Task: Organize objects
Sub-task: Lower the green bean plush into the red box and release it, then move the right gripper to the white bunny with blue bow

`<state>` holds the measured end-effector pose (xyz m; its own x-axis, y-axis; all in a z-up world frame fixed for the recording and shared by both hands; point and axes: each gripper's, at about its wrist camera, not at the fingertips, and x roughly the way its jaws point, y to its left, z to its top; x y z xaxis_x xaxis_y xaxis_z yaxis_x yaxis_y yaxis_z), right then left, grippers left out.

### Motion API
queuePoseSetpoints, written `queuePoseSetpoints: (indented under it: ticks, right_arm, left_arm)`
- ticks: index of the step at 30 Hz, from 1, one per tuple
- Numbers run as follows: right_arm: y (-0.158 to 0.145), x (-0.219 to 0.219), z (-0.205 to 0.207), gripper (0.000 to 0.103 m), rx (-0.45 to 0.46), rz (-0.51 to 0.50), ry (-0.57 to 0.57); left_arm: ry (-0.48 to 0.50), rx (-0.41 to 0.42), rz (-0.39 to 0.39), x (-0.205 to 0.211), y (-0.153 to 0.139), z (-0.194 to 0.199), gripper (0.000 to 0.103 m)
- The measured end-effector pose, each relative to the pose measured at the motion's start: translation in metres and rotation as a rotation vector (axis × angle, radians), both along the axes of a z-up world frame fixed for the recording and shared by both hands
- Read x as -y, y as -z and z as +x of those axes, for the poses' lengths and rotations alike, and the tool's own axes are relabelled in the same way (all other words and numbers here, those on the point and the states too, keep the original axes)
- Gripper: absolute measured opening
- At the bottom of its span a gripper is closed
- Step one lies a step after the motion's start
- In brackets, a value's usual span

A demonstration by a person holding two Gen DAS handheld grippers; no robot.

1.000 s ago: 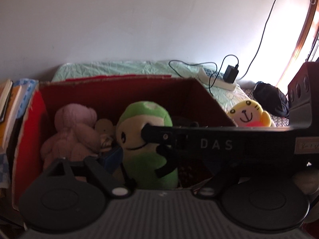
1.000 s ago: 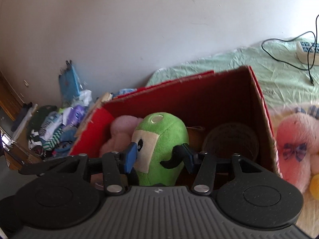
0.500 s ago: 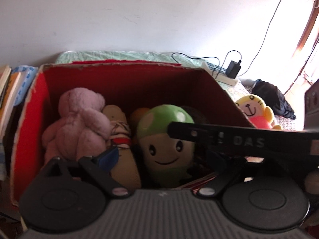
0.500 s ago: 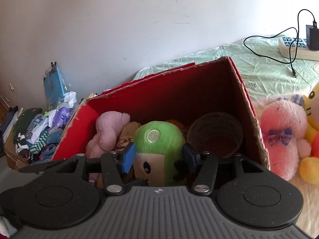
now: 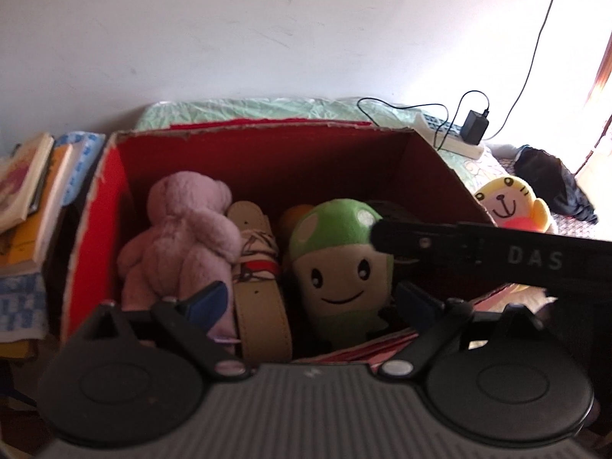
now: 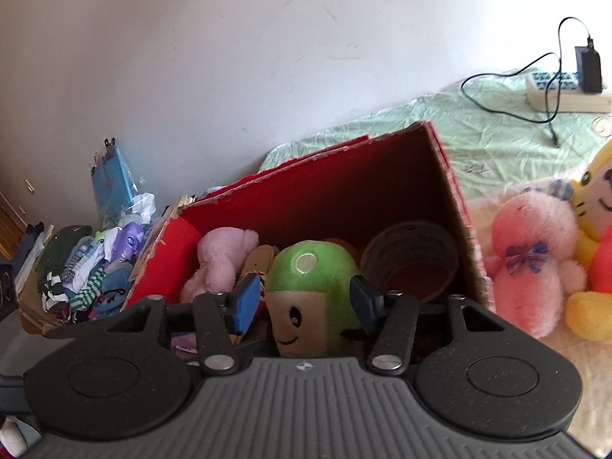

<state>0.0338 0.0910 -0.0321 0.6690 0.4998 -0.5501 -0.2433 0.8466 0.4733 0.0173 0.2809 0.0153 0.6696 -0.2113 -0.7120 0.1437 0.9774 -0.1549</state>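
Note:
A green mushroom plush (image 5: 340,264) with a smiling face stands in a red cardboard box (image 5: 267,153); it also shows in the right wrist view (image 6: 310,287). My right gripper (image 6: 302,300) is open, its jaws on either side of the plush and just apart from it. Its arm crosses the left wrist view as a black bar (image 5: 478,248). My left gripper (image 5: 310,298) is open and empty above the box's near edge. A pale pink plush (image 5: 183,237) and a tan doll (image 5: 260,279) lie left of the mushroom.
A brown tape roll (image 6: 411,264) sits in the box's right end. A pink plush (image 6: 535,264) and a yellow plush (image 6: 596,237) lie on the bed right of the box. A power strip with charger (image 6: 570,84) is behind. Books (image 5: 26,199) and clothes (image 6: 84,264) are to the left.
The right gripper has lowered the mushroom plush into the box and opened off it. Both cameras have risen and tilted, looking deeper into the box.

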Motion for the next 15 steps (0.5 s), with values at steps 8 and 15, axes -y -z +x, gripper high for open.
queuePoseSetpoints:
  ticks: [8, 15]
  right_arm:
    - [-0.017, 0.003, -0.034, 0.072, 0.072, -0.046, 0.008]
    - [-0.017, 0.027, -0.057, 0.056, 0.080, -0.026, 0.012]
  left_arm:
    - [-0.047, 0.026, 0.061, 0.010, -0.015, -0.020, 0.100]
    - [-0.041, 0.054, 0.128, 0.031, -0.023, -0.049, 0.100]
